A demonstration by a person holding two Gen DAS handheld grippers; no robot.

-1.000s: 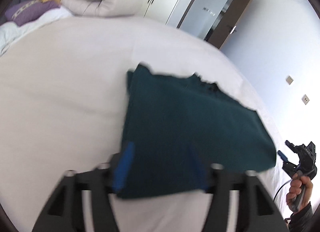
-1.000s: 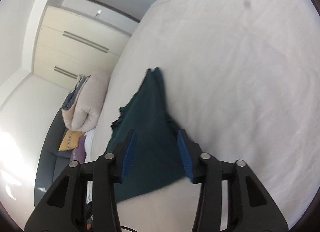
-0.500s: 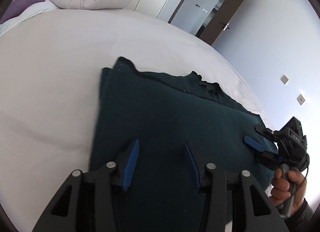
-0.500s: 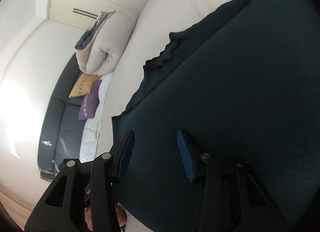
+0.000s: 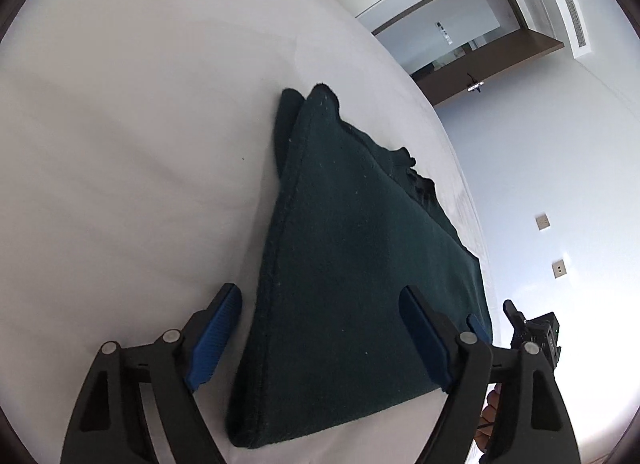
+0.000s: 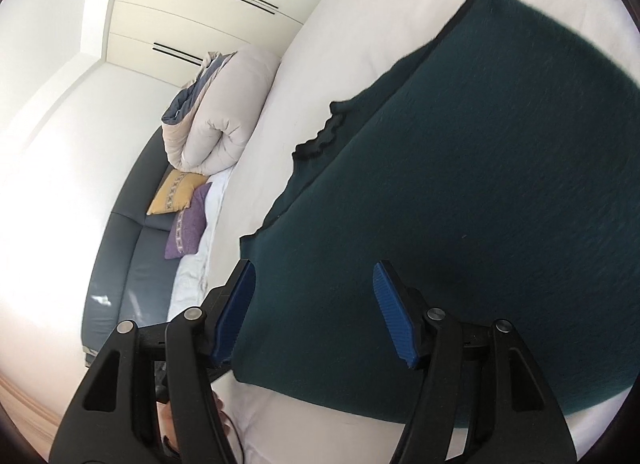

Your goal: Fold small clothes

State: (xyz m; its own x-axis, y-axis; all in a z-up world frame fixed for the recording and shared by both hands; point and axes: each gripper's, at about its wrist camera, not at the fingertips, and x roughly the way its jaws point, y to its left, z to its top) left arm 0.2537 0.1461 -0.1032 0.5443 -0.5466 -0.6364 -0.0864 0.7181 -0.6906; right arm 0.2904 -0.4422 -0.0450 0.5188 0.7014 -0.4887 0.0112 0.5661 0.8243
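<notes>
Dark-green garment is laid folded on white bed | left hand-held gripper and right hand-held gripper are seen opening, nothing clamped

The right gripper is mostly hidden behind the left gripper's finger.

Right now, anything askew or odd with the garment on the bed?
Slightly. The dark green garment lies folded on the white bed, but at its far corner the lower layer pokes out past the top one, so the edges are not aligned. No damage visible. Both grippers' jaws are opening, gripping nothing.
</notes>
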